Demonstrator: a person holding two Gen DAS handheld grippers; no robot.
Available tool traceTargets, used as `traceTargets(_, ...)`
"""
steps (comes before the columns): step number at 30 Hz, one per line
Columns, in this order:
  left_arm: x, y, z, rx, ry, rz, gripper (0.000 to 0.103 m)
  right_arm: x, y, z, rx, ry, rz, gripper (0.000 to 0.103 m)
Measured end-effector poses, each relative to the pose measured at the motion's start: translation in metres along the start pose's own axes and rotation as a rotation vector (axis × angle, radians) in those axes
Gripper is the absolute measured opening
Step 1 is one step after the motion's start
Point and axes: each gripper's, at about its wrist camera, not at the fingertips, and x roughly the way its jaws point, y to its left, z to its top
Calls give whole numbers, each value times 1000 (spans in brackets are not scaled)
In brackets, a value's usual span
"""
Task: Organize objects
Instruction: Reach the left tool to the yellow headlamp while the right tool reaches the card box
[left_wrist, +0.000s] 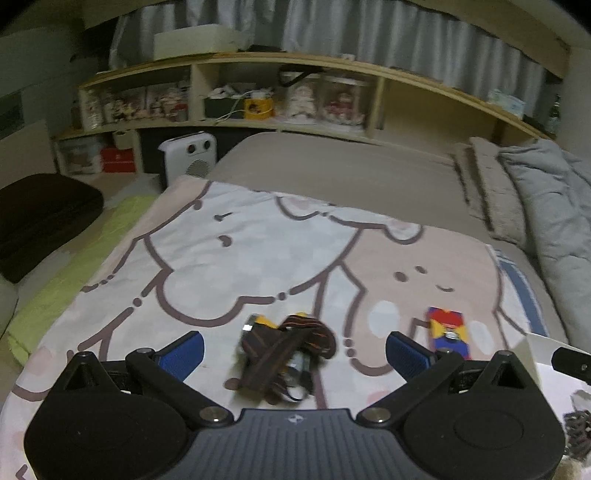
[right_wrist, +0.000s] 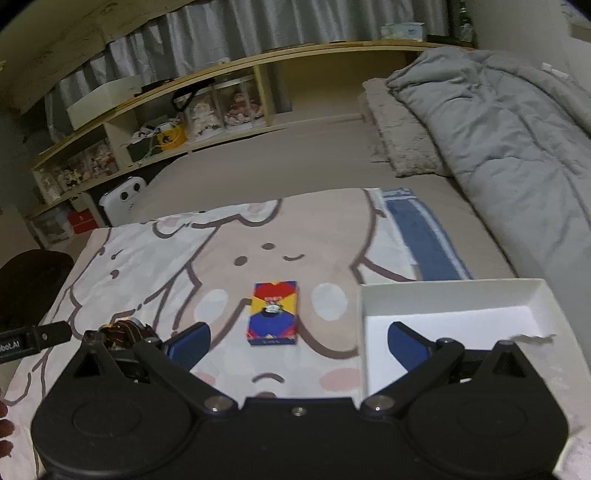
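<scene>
The left hand-held gripper (left_wrist: 294, 349) is spread wide, holding nothing, with one dark strapped headlamp (left_wrist: 286, 354) lying between its blue fingers (left_wrist: 183, 349) on the cartoon blanket (left_wrist: 258, 258). The right hand-held gripper (right_wrist: 298, 345) is equally wide and empty. One red, blue and yellow card box (right_wrist: 272, 313) lies at its 12 o'clock; one white tray (right_wrist: 443, 291) at 2 o'clock.
</scene>
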Motion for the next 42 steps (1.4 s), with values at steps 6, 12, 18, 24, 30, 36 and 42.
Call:
traceTargets(6,23,18,-3,-63,8,7,103,36,13,0,13,4,14,103)
traceTargets(12,40,25,-9,-114,-6,-18,102,73,24,-6,11,-19,-8,103)
traceTargets(18,62,16,-20,-49,70,-31,85,106,22,-15,32,-30,-34,103)
traceTargets(24,76,13,-33,-36,130,-26,73,133,17,-24,60,-13,-63,103)
traceTargets(30,82,16,-36,-55,144,-30,42,142,31,-29,-52,-37,-58,103)
traceTargets(36,80,24,-37,-112,136,-49,24,150,41,-32,-129,-73,-90,103)
traceTargets(42,67,24,-37,-129,118,-79,23,157,50,-38,-174,-44,-100,102)
